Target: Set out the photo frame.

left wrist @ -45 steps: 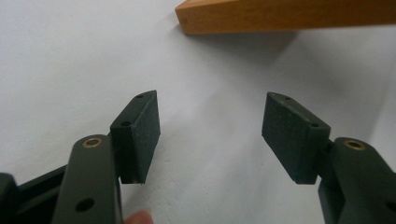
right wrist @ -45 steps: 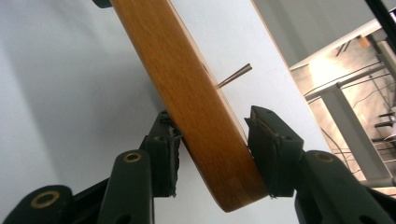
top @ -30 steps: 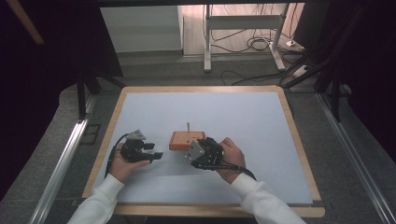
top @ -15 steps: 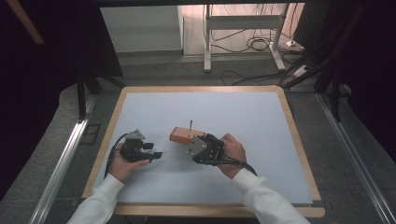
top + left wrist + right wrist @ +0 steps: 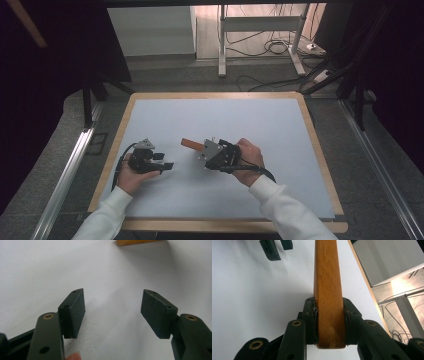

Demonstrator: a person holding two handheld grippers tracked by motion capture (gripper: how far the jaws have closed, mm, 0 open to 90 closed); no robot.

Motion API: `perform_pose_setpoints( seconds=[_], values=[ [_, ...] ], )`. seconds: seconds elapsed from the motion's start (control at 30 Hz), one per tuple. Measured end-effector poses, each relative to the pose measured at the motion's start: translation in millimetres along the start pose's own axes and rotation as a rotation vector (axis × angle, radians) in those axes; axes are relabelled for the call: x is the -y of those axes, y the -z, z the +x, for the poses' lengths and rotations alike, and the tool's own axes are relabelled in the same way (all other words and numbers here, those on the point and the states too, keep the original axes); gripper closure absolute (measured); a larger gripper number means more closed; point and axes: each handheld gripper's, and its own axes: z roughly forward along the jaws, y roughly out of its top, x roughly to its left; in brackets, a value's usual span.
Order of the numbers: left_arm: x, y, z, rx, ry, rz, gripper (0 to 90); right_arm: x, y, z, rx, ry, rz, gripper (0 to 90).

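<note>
The right gripper [image 5: 204, 149] has its jaws clamped hard on a wooden block [image 5: 190, 144]. In the right gripper view the pads press flat against both long sides of that block [image 5: 328, 290], which runs straight out from the jaws, honey-coloured with its grain clear to see. From the high view the block sticks out of the gripper towards the left, over the middle of the white table top [image 5: 250, 120]; whether it is touching the surface I cannot tell from here. The right hand [image 5: 248, 160] wraps the tool from behind, a white sleeve [image 5: 285, 210] trailing back to the near edge.

Over on the other side, the left gripper [image 5: 167, 161] sits low over the table, just beside the block but apart from it, jaws pointing right towards it. In the left gripper view the two dark pads [image 5: 75, 311] stand wide apart with bare white surface between them, and a corner of the wooden block [image 5: 136, 242] peeks in at the top edge, ahead of the jaws. The left hand [image 5: 131, 175] cups the tool from below, its black cable [image 5: 120, 162] looping out beside it.

The table top carries a wooden rim [image 5: 215, 95] all round. No containers on the surface. Beyond the far edge, a white stand [image 5: 260, 30] and loose cables [image 5: 270, 47] lie on the floor.
</note>
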Motion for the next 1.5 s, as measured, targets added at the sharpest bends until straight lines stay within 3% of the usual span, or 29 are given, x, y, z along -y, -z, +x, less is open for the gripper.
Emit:
perform_pose_setpoints(
  seconds=[0.47, 0.8, 0.93, 1.07, 1.13, 1.2, 1.33, 1.5],
  values=[
    [0.2, 0.5, 1.1, 0.0, 0.003, -0.002, 35.5, -2.3, 7.2, -0.7, -0.02, -0.001, -0.019, 69.4],
    [-0.1, 0.8, 0.2, -0.001, 0.003, -0.009, 35.1, -8.3, 31.2, 3.7, -0.104, -0.017, -0.075, 69.1],
    [-0.2, 0.6, -0.3, 0.001, 0.001, -0.006, 34.8, -5.9, 30.7, 3.0, -0.127, -0.019, -0.07, 69.0],
    [-0.1, -0.5, -0.4, 0.003, 0.002, -0.002, 34.3, -0.4, 28.9, -4.5, -0.123, -0.055, -0.08, 68.5],
    [-0.2, -0.4, -0.4, 0.002, 0.001, -0.001, 34.2, 3.1, 26.8, -8.1, -0.087, -0.068, -0.075, 67.5],
    [-0.2, -0.3, -0.3, 0.002, 0.001, -0.002, 34.1, 10.7, 23.4, -18.0, -0.093, -0.119, -0.07, 65.9],
    [-0.1, -0.9, -0.5, 0.003, 0.004, -0.003, 33.8, 18.0, 20.2, -27.0, -0.101, -0.159, -0.073, 65.0],
    [-0.1, -1.8, -0.7, 0.004, 0.004, 0.001, 33.1, 18.7, 14.9, -31.3, -0.077, -0.156, -0.047, 60.7]
  ],
)
